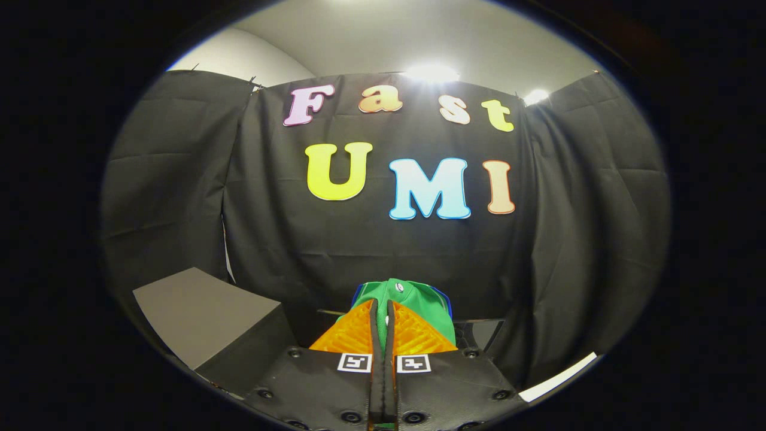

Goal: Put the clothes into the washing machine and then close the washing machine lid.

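Your gripper (382, 314) has its two fingers pressed together, with only a thin dark seam between them, and they pinch a green garment (419, 302) that bunches up over and just beyond the tips. You hold the cloth lifted, and a small pale snap or eyelet sits near its top fold, with a blue edge peeking out on both sides. To the left of your fingers and a little lower stands a grey box (200, 314) with a flat top. Beyond the garment hangs the black cloth wall (269, 239) of the booth.
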{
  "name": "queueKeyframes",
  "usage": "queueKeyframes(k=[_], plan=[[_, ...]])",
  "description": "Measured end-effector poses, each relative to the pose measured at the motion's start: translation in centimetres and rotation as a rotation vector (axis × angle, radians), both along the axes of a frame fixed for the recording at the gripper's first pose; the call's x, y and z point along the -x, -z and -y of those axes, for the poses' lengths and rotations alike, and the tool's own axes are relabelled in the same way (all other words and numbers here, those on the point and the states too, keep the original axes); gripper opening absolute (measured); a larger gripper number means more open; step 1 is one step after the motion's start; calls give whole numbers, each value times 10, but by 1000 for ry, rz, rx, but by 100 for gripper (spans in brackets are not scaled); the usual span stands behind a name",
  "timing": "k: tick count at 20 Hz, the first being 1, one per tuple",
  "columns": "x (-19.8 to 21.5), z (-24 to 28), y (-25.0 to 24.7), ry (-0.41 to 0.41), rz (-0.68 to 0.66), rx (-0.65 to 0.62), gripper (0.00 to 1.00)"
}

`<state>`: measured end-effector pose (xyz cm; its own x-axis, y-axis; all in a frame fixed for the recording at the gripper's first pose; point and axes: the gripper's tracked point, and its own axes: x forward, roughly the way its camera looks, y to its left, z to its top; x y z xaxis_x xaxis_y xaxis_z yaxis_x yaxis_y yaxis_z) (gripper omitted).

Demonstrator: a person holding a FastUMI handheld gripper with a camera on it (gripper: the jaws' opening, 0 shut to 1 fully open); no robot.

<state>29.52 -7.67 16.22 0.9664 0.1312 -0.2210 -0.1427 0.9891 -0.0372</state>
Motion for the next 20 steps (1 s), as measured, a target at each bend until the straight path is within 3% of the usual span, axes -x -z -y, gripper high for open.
queueKeyframes(k=[20], plan=[[-1,17,181,33,-209,-29,2]])
